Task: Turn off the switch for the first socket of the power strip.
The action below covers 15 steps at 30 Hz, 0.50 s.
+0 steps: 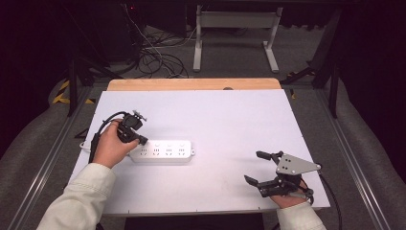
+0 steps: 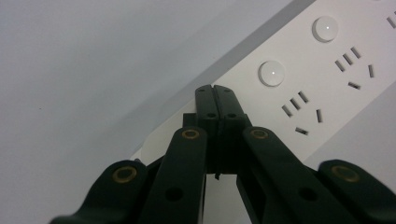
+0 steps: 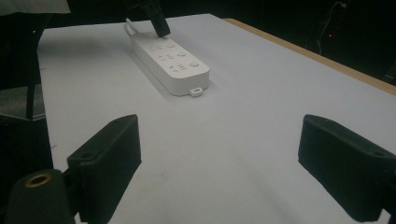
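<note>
The left tool (image 1: pixel 141 140) has its jaws pressed together with nothing between them, the tips resting on the left end of the white power strip (image 1: pixel 165 151), which lies flat on the bench (image 1: pixel 215 120) left of centre. Well apart at the near right, the right tool (image 1: pixel 258 167) gapes wide, empty, above the bare surface.

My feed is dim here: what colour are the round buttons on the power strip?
White, like the power strip itself; the buttons show best in the left gripper view.
</note>
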{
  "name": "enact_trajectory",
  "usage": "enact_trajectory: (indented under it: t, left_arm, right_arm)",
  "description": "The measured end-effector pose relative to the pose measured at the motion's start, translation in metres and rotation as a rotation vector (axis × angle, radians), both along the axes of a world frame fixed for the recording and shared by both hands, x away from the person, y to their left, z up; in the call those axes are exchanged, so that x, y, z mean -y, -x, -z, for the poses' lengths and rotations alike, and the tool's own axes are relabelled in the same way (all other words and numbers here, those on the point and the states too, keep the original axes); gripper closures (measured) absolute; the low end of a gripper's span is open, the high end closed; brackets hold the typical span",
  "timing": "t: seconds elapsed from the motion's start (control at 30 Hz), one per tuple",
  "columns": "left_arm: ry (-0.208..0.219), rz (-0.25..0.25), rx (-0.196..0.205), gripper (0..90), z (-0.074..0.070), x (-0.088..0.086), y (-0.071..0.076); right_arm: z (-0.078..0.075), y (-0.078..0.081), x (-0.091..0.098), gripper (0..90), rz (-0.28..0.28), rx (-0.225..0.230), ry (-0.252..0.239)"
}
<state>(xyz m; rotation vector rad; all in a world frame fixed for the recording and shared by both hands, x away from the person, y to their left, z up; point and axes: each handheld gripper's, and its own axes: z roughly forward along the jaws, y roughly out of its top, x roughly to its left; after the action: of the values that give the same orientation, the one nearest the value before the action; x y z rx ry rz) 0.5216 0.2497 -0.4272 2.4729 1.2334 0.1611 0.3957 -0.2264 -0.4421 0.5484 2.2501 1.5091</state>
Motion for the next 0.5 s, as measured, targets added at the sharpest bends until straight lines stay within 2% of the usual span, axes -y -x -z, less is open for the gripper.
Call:
enact_trajectory:
  t: [0.13,0.2,0.27,0.33,0.5]
  left_arm:
    - [-0.01,-0.001,0.005,89.9,0.0005,-0.0005,-0.0005]
    - [0.006,-0.001,-0.007,89.9,0.0014,-0.0004,-0.0004]
    - [-0.002,-0.004,0.002,89.9,0.0014,-0.0011,-0.0005]
    - [0.019,-0.006,-0.006,89.9,0.0023,-0.0014,-0.0003]
    - [0.0,-0.002,0.004,89.9,0.002,0.0001,0.0011]
  right_arm:
    - [0.0,0.0001,0.0,13.8,0.0,0.0,0.002]
    - [0.0,0.0002,-0.0001,13.8,-0.001,0.0,0.001]
    - [-0.0001,0.0002,0.0001,13.8,-0.001,0.001,0.0]
    - [-0.0002,0.0003,0.0002,13.8,0.0,0.0,0.002]
    - [0.0,0.0003,0.0001,13.8,0.0,0.0,0.001]
